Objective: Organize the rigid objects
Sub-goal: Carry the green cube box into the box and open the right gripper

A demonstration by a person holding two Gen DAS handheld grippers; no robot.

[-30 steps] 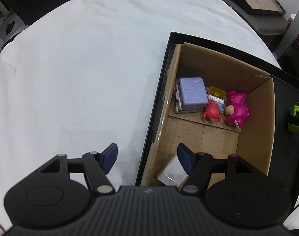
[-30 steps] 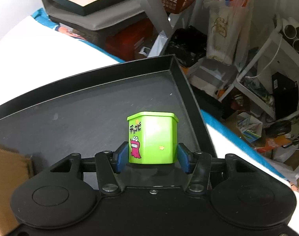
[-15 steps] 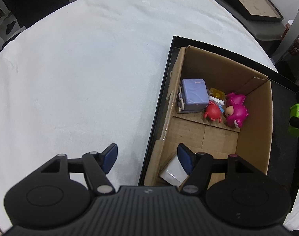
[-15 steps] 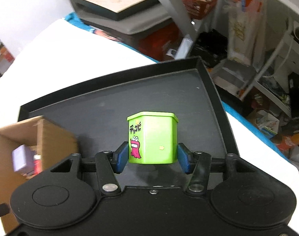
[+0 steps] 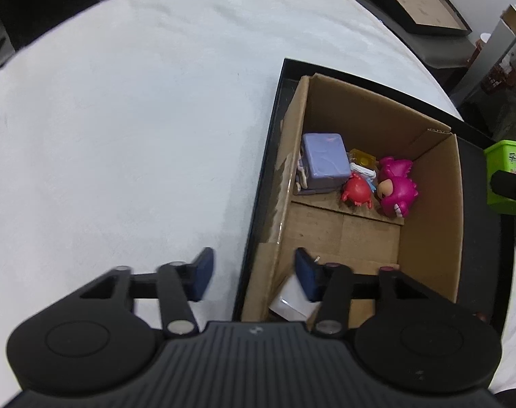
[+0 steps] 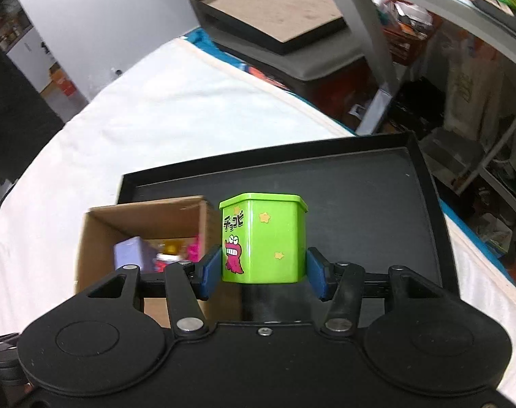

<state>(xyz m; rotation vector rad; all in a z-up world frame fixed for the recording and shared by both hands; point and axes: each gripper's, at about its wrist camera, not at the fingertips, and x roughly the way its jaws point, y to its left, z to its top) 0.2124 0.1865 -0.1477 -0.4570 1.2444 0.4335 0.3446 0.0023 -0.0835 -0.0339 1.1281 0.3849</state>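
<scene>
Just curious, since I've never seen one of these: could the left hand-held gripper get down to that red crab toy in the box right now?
Probably yes. The box is open-topped, the left hand-held gripper is empty, and the crab is uncovered, though wedged between the purple cube and pink toy.

Place: a cluttered storeroom or workshop-like room, not a tidy living space
Work surface: a round table [image 5: 128,108] under a white cloth, with a black tray [image 6: 366,197] set on it
Shelving: a grey metal rack [image 6: 373,51] just beside the table, with a red basket [image 6: 405,39] of odds and ends
Storage: framed boards [image 6: 274,17] stacked flat, hanging plastic bags [image 6: 468,81], loose items on the floor
Background: a grey cabinet [image 6: 98,10] and dim shelves at the far left
</scene>
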